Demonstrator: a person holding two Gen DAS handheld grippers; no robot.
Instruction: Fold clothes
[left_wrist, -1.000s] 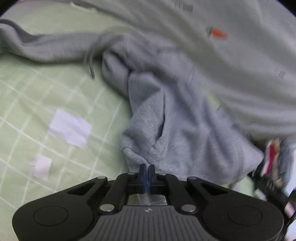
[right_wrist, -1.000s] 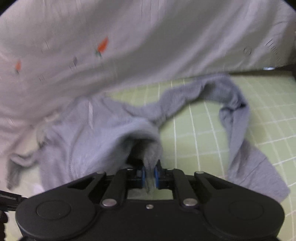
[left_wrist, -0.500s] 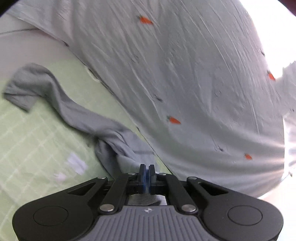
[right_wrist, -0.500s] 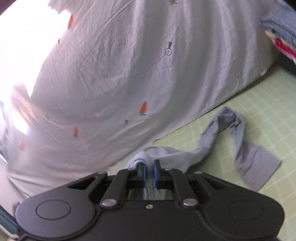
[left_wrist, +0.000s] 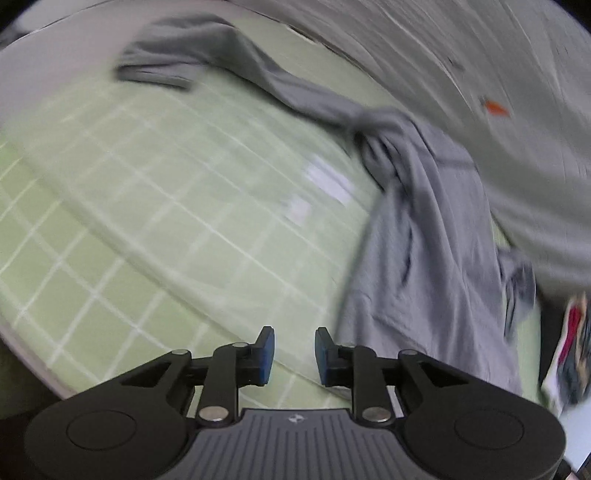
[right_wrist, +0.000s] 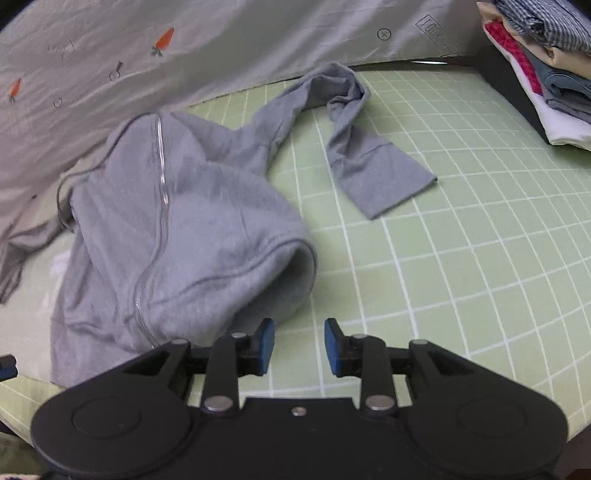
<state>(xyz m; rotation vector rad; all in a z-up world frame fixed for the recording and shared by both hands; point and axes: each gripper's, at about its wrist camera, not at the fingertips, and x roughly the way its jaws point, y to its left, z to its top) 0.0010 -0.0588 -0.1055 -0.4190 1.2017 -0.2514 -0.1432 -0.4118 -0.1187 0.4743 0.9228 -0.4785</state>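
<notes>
A grey zip-up hoodie (right_wrist: 177, 236) lies on the green checked mat (right_wrist: 461, 221), zipper up, bottom hem bulging near me. One sleeve (right_wrist: 369, 166) stretches out to the right. In the left wrist view the hoodie (left_wrist: 424, 240) lies to the right, its other sleeve (left_wrist: 207, 62) reaching far left. My left gripper (left_wrist: 291, 355) is open and empty, left of the hoodie's hem. My right gripper (right_wrist: 298, 345) is open and empty, just right of the hem.
A pale cloth with carrot prints (right_wrist: 221, 40) hangs behind the mat, also in the left wrist view (left_wrist: 517, 92). A stack of folded clothes (right_wrist: 539, 66) sits at the far right. White patches (left_wrist: 325, 181) lie on the mat.
Both grippers were shut on the hoodie and held it up; now both have opened and let go, and the hoodie lies on the mat.
</notes>
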